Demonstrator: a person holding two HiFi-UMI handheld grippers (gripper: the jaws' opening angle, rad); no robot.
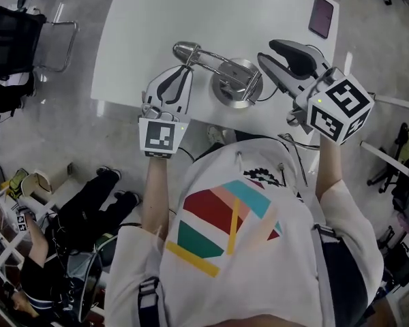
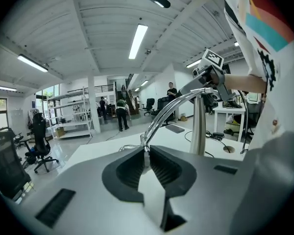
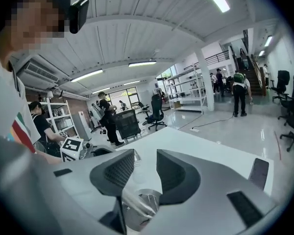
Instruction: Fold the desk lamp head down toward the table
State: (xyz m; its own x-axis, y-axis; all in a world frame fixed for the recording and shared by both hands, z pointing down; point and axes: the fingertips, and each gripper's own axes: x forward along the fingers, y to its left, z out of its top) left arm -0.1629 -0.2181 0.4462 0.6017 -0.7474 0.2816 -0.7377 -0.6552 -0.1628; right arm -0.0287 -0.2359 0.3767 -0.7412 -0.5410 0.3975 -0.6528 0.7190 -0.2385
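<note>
a: started from the printed shirt point(image 1: 232, 237) filling the bottom of the head view, then looked up to the white table point(image 1: 157, 19). found the desk lamp point(image 1: 208, 58) at the middle of the frame, near the table's closer edge, with its round chrome base point(image 1: 237, 84) set on the top.

b: and the left gripper point(image 1: 177, 73)?

a: saw it pinched shut on the thin chrome end of the lamp arm point(image 2: 160, 117), just left of the base. took that end for the head, though couldn't make the head out clearly. in the left gripper view, traced the arm arcing up and to the right from between the closed jaws.

b: checked the right gripper point(image 3: 144, 155) as well. found its jaws apart with nothing held, only the base showing below them at the lower middle of its view. couldn't tell whether touching the lamp or not.

a: judged the fold not yet finished.

b: would have steadied the base with the open gripper first, then swung the held end down in a slow arc, following the arm's own bend without twisting. would have kept the pinch firm against slippery-looking chrome, and stayed clear of the dark phone point(image 1: 321, 16) at the upper right.
</note>
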